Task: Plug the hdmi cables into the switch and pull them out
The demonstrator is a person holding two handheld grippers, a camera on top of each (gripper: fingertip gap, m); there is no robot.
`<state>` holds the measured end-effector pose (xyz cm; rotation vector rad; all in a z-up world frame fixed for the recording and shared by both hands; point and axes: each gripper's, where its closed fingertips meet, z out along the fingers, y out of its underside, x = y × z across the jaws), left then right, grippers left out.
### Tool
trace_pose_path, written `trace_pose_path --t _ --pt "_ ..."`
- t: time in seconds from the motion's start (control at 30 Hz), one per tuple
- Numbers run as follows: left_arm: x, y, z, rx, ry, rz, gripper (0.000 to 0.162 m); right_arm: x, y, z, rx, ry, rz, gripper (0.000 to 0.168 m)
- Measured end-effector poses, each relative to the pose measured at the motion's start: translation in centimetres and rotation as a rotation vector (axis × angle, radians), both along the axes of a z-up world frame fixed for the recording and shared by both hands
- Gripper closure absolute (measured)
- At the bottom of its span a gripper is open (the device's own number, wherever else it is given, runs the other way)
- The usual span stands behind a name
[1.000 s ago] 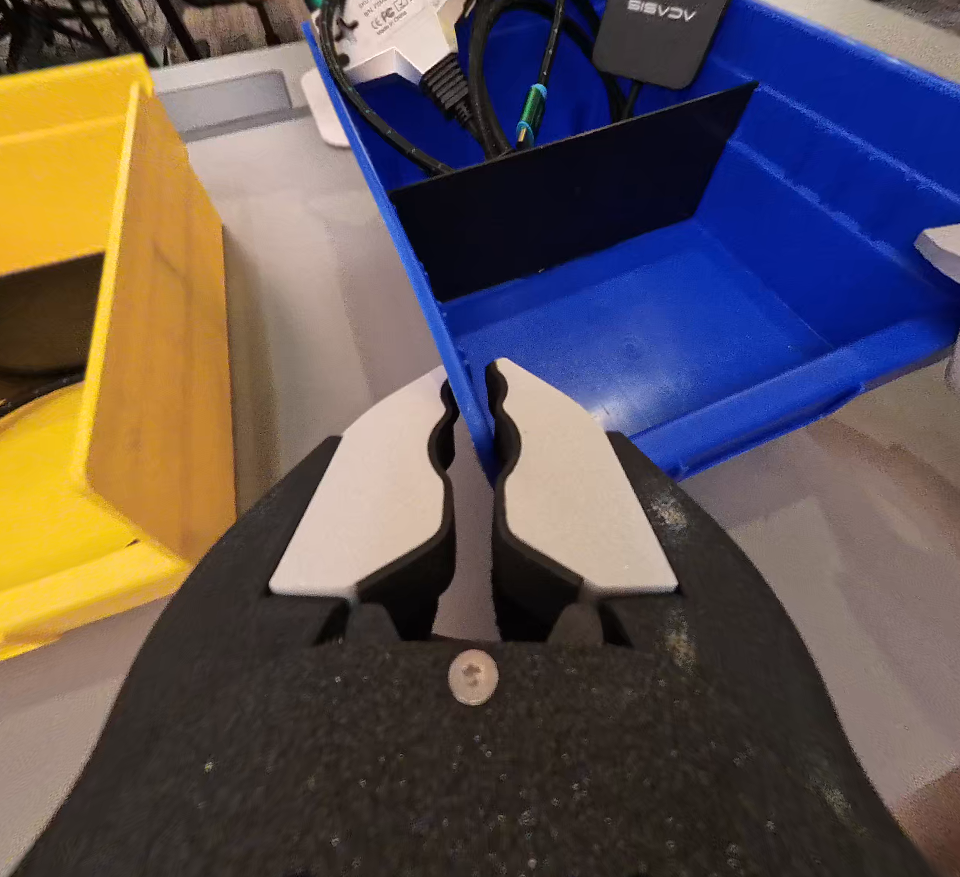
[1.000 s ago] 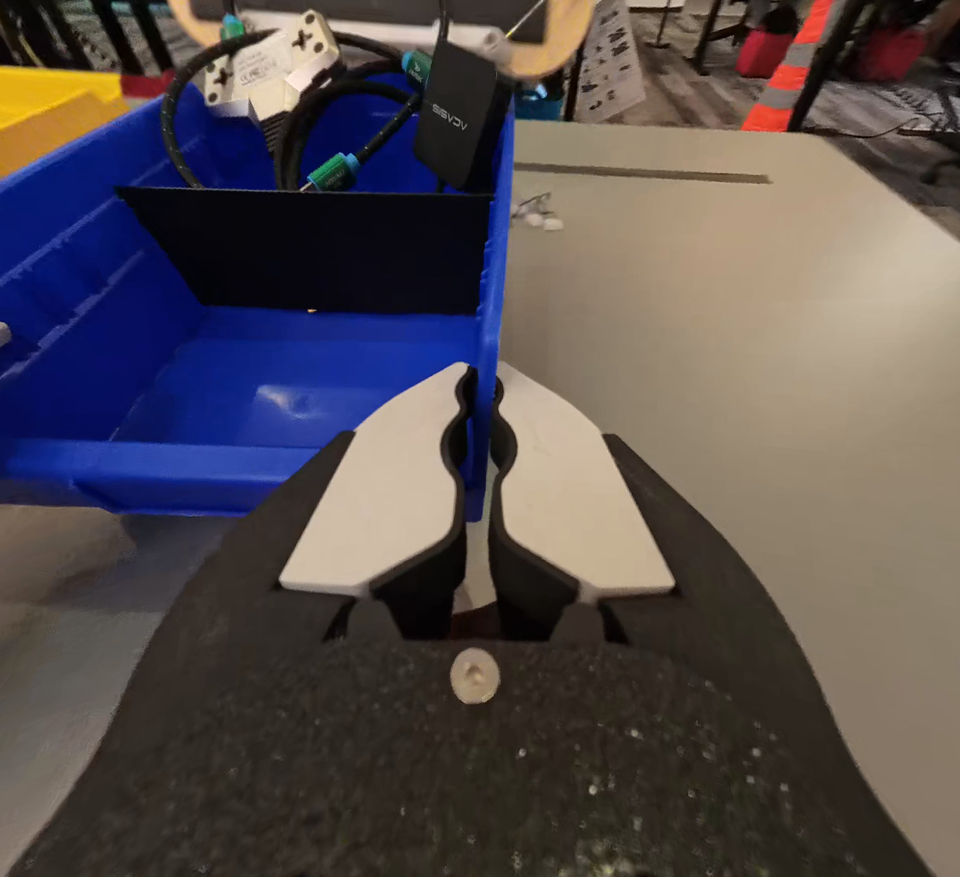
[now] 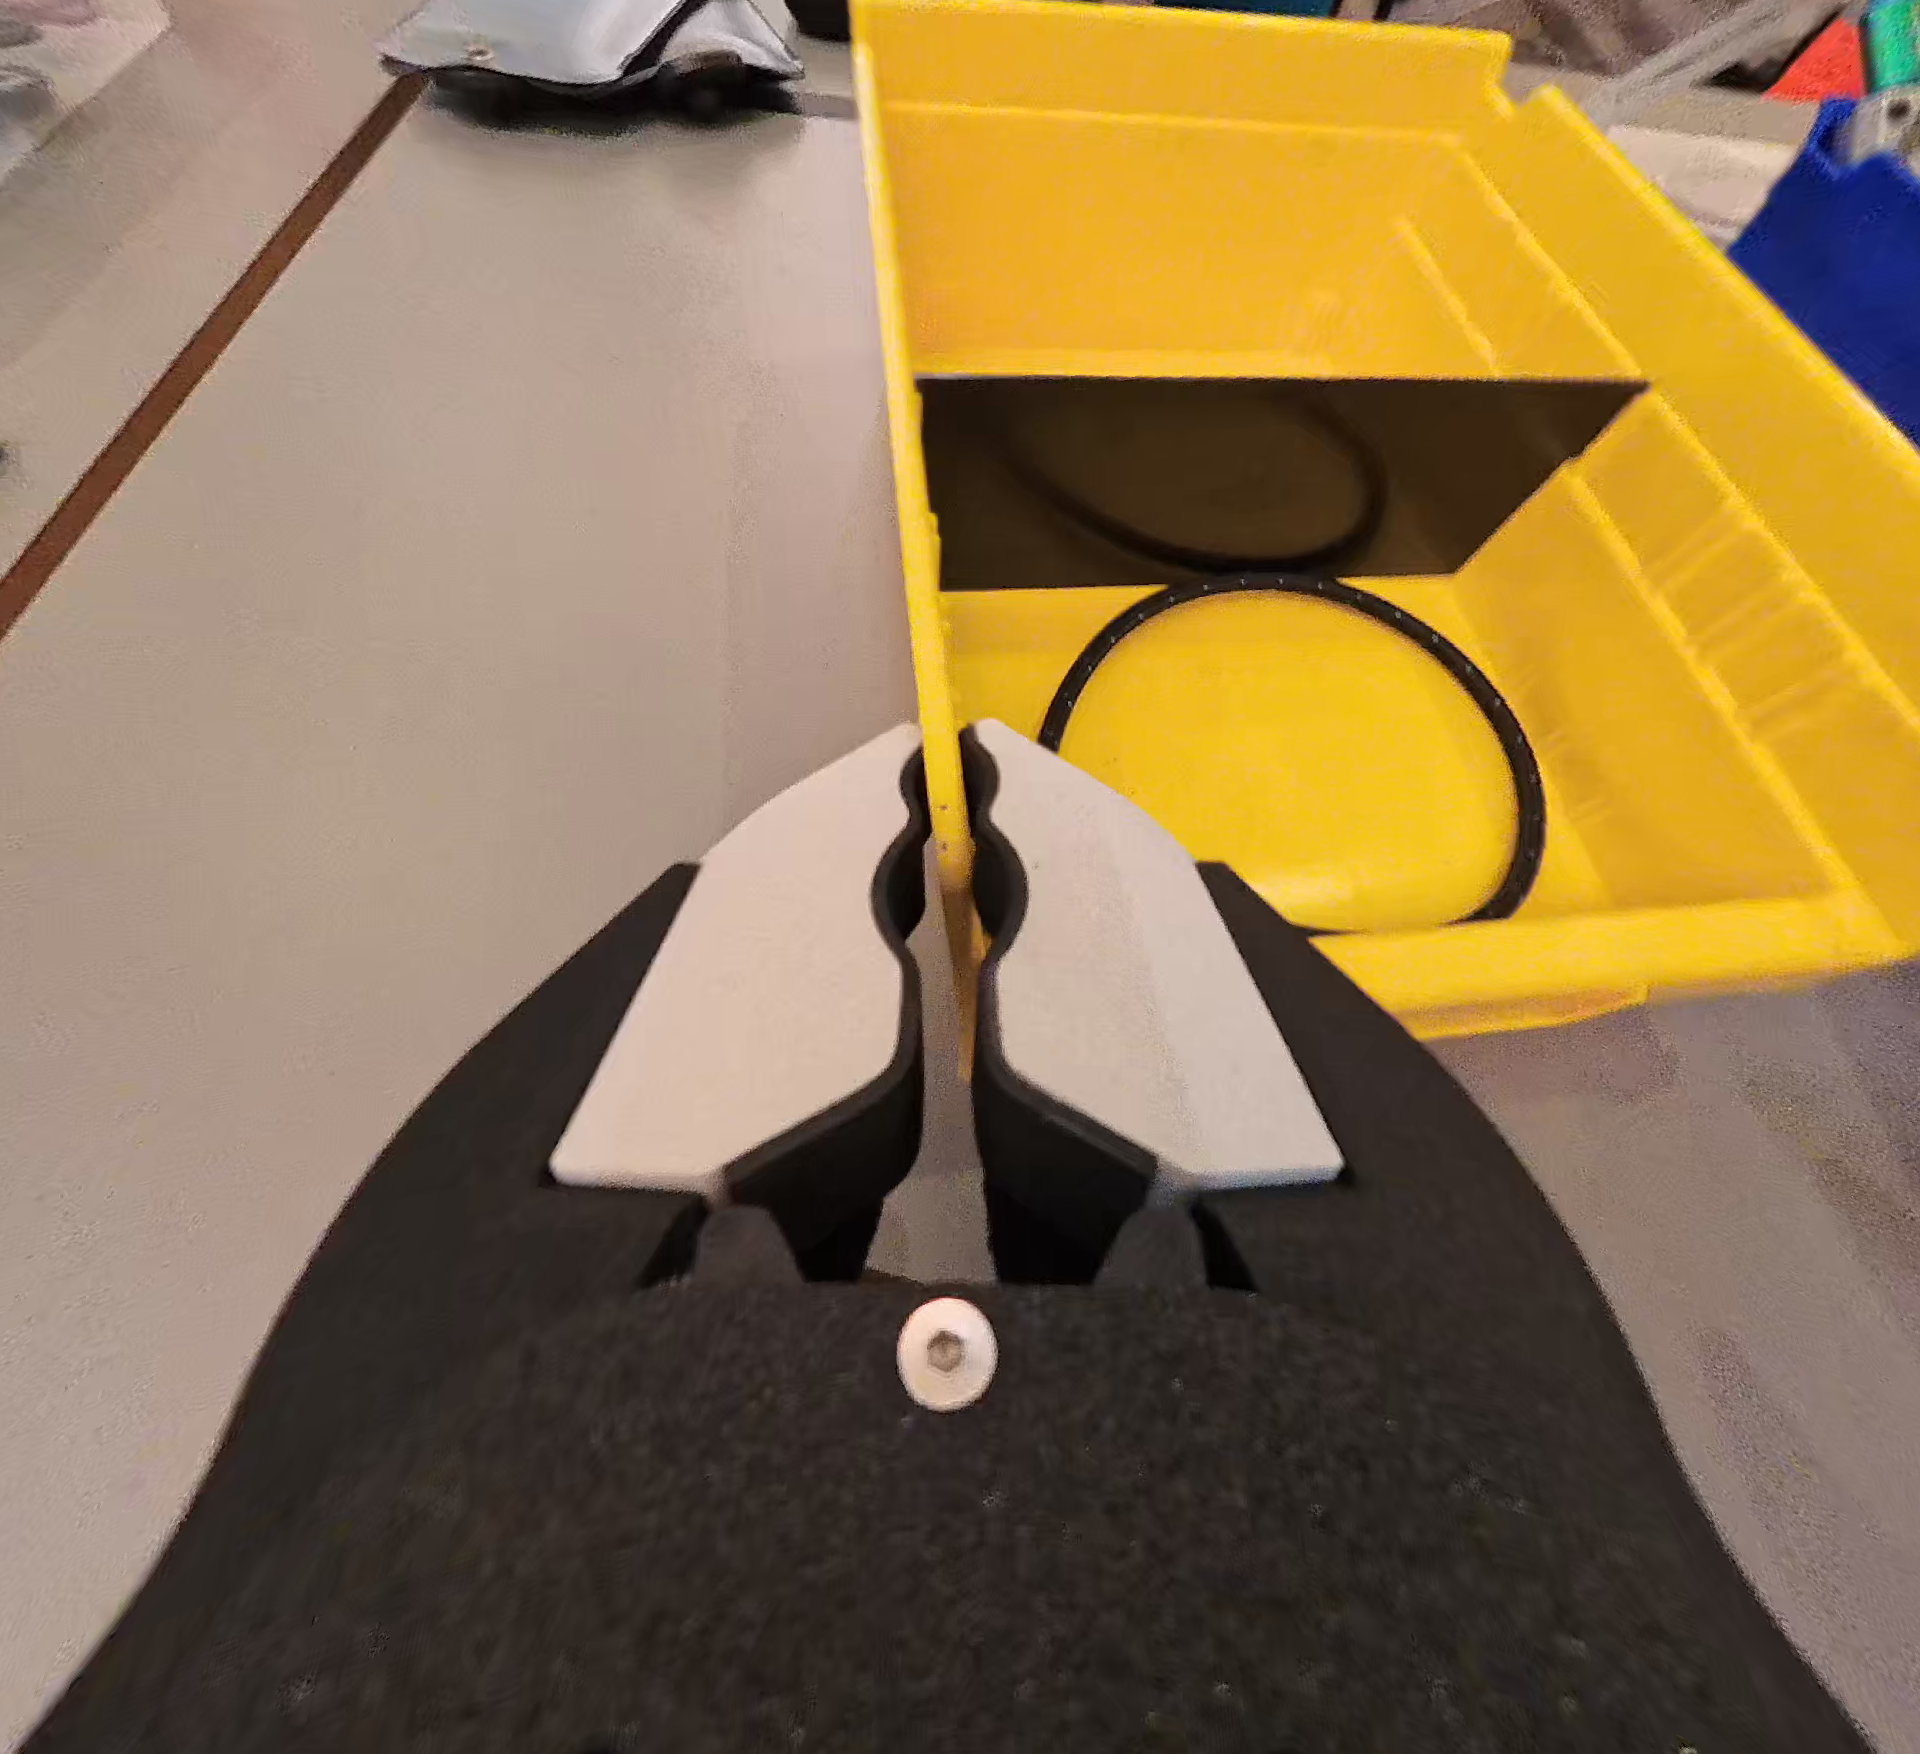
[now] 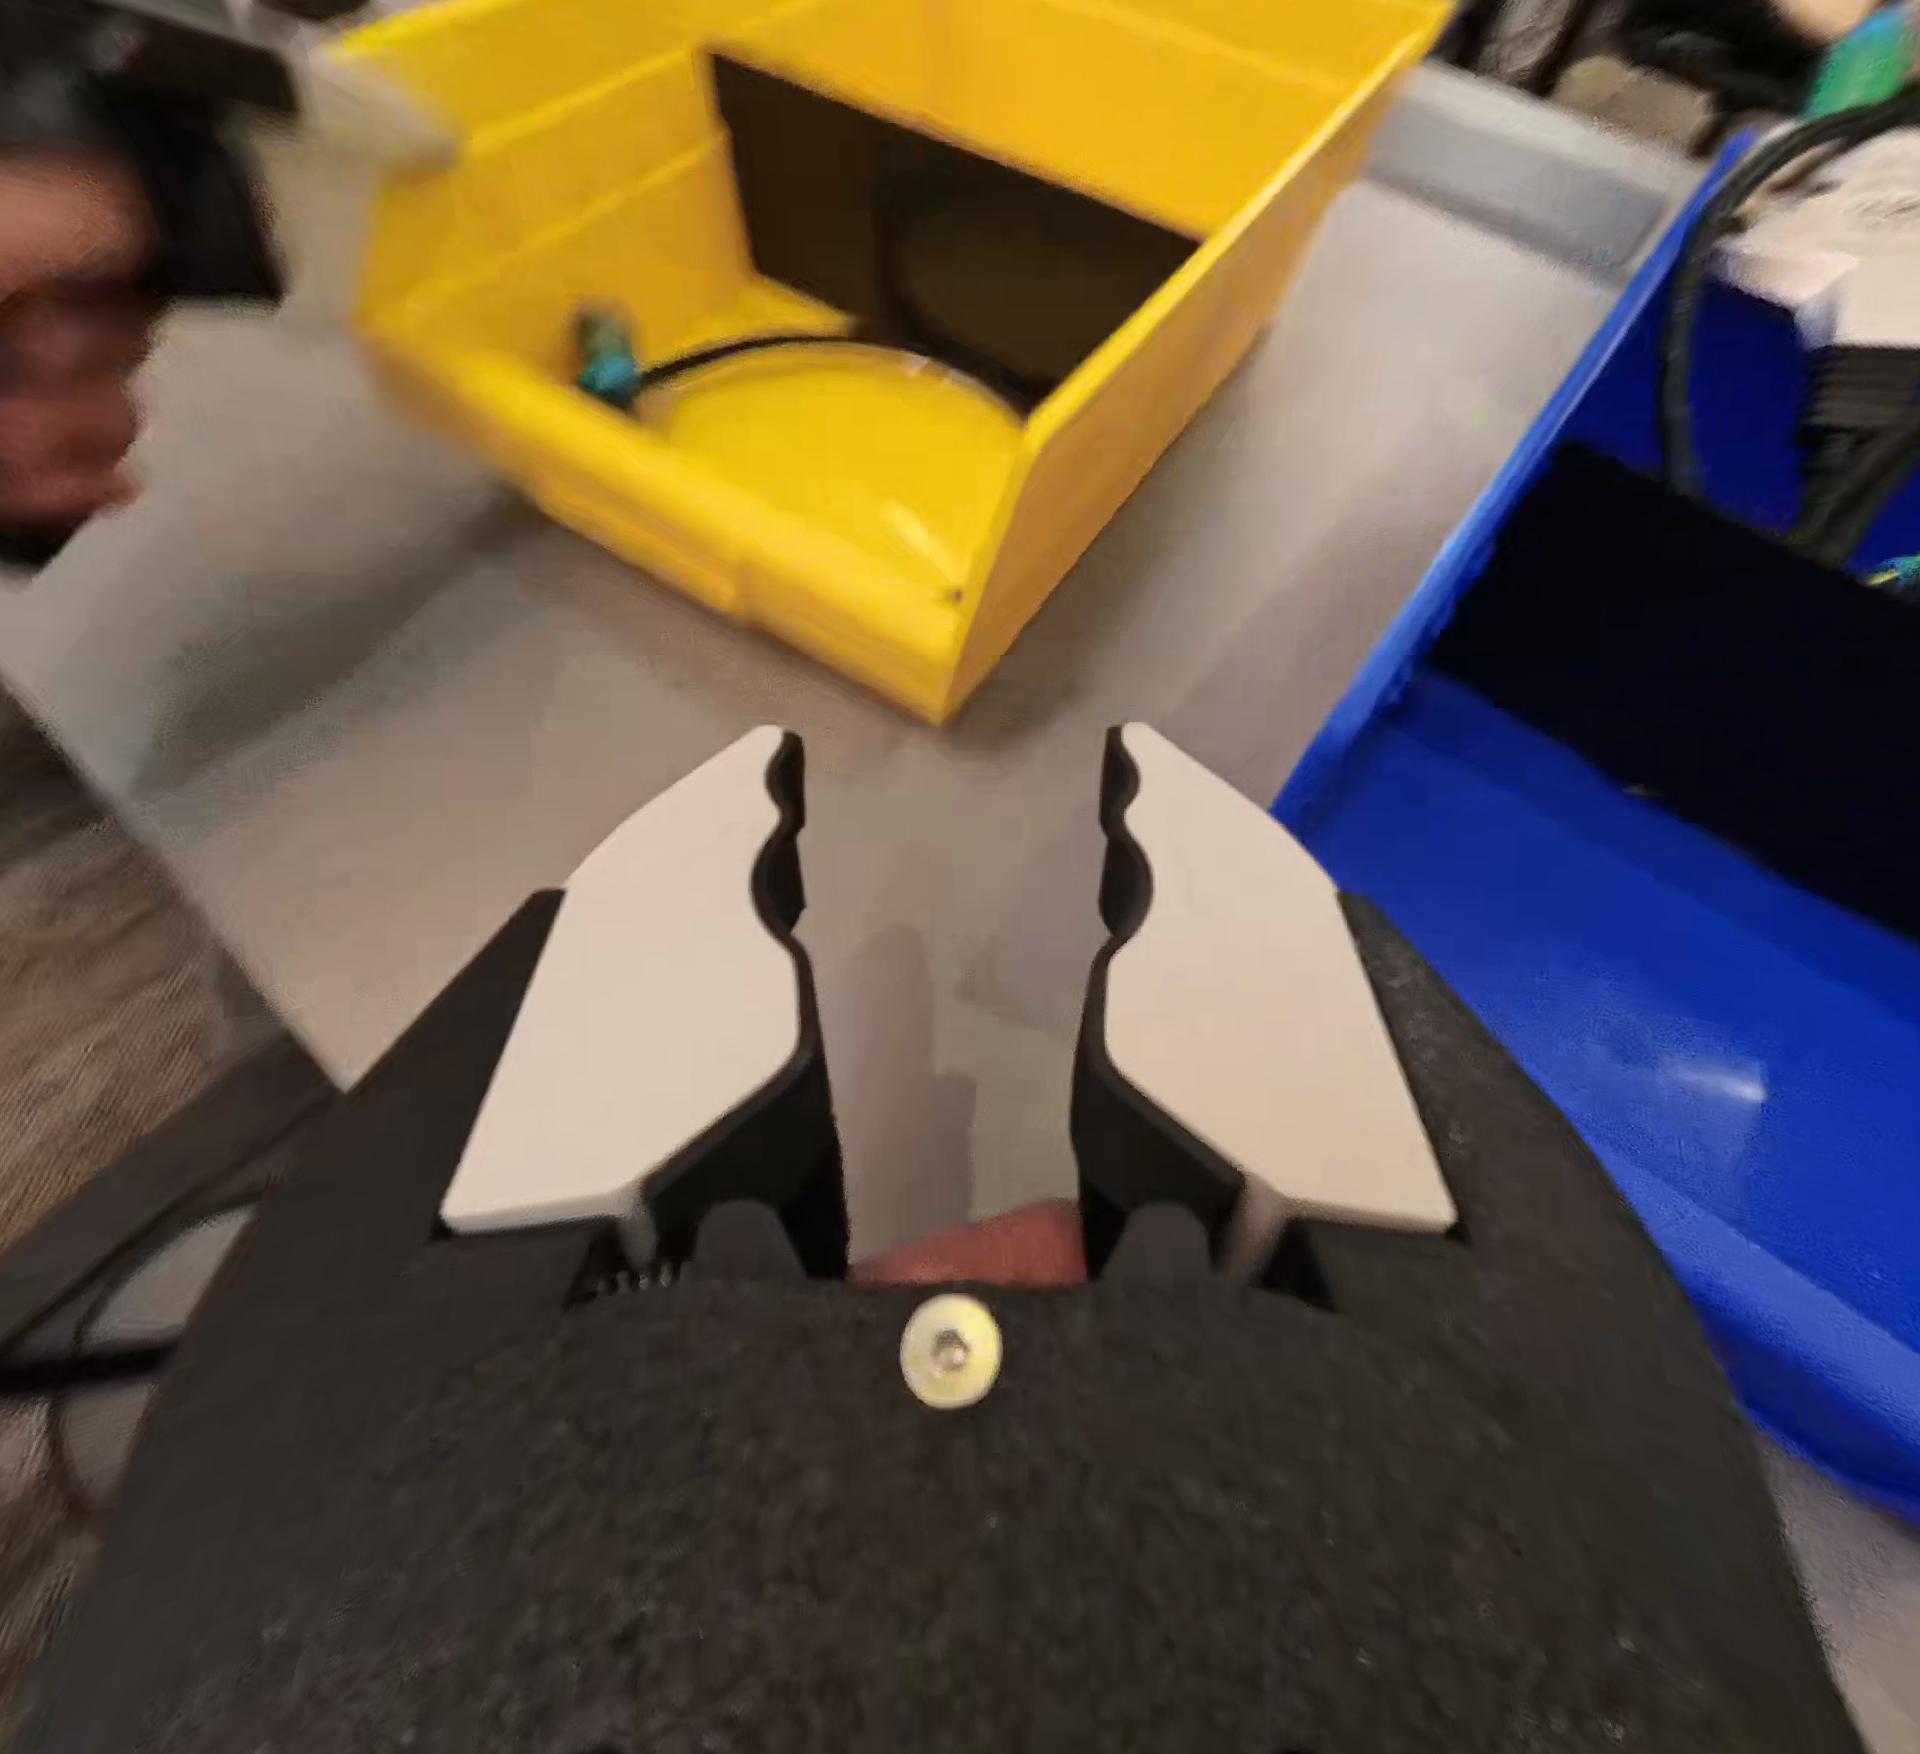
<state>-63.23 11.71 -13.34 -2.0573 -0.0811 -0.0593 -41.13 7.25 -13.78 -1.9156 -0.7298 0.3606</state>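
My left gripper (image 3: 940, 754) is shut on the left side wall of the yellow bin (image 3: 1174, 63). A black HDMI cable (image 3: 1278, 582) lies coiled in the bin's front compartment, before a black divider (image 3: 1195, 478). In the right wrist view the cable's teal plug (image 4: 606, 354) lies in the yellow bin (image 4: 852, 603). My right gripper (image 4: 951, 748) is open and empty above the table, between the yellow bin and the blue bin (image 4: 1558, 925). The white switch (image 4: 1860, 229) with black cables sits in the blue bin's back part, blurred. The left gripper (image 4: 384, 130) shows blurred at the yellow bin's far wall.
The blue bin's corner (image 3: 1839, 270) stands right of the yellow bin. A grey pouch (image 3: 592, 0) lies at the table's back. A second table adjoins on the left. Chairs and clutter stand beyond. A hand (image 4: 52, 374) holds the left gripper. About 25 cm separates my left fingertips from my right.
Both grippers were shut on the blue bin's side walls. The left has moved to the yellow bin's left wall and shut on it. The right has let go, opened and swung left.
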Motion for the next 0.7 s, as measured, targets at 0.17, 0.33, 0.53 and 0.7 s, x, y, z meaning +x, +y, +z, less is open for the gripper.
trace_pose_path --t 0.17,0.33,0.53,0.7 --pt "1.1 -7.1 0.1 0.026 0.035 0.042 0.158 -2.4 1.6 0.0 -0.034 0.061 -0.087 0.122" --pt "1.9 -11.6 2.0 0.066 0.094 0.124 0.159 -2.4 -0.4 -0.2 -0.093 0.013 -0.066 0.159" --pt "7.0 -11.6 12.6 0.272 0.266 0.071 0.156 1.9 -0.1 8.0 0.05 0.113 -0.119 0.163" --pt "16.9 -7.1 20.6 0.437 0.287 -0.095 0.156 12.1 1.8 17.5 0.252 0.155 -0.282 0.163"
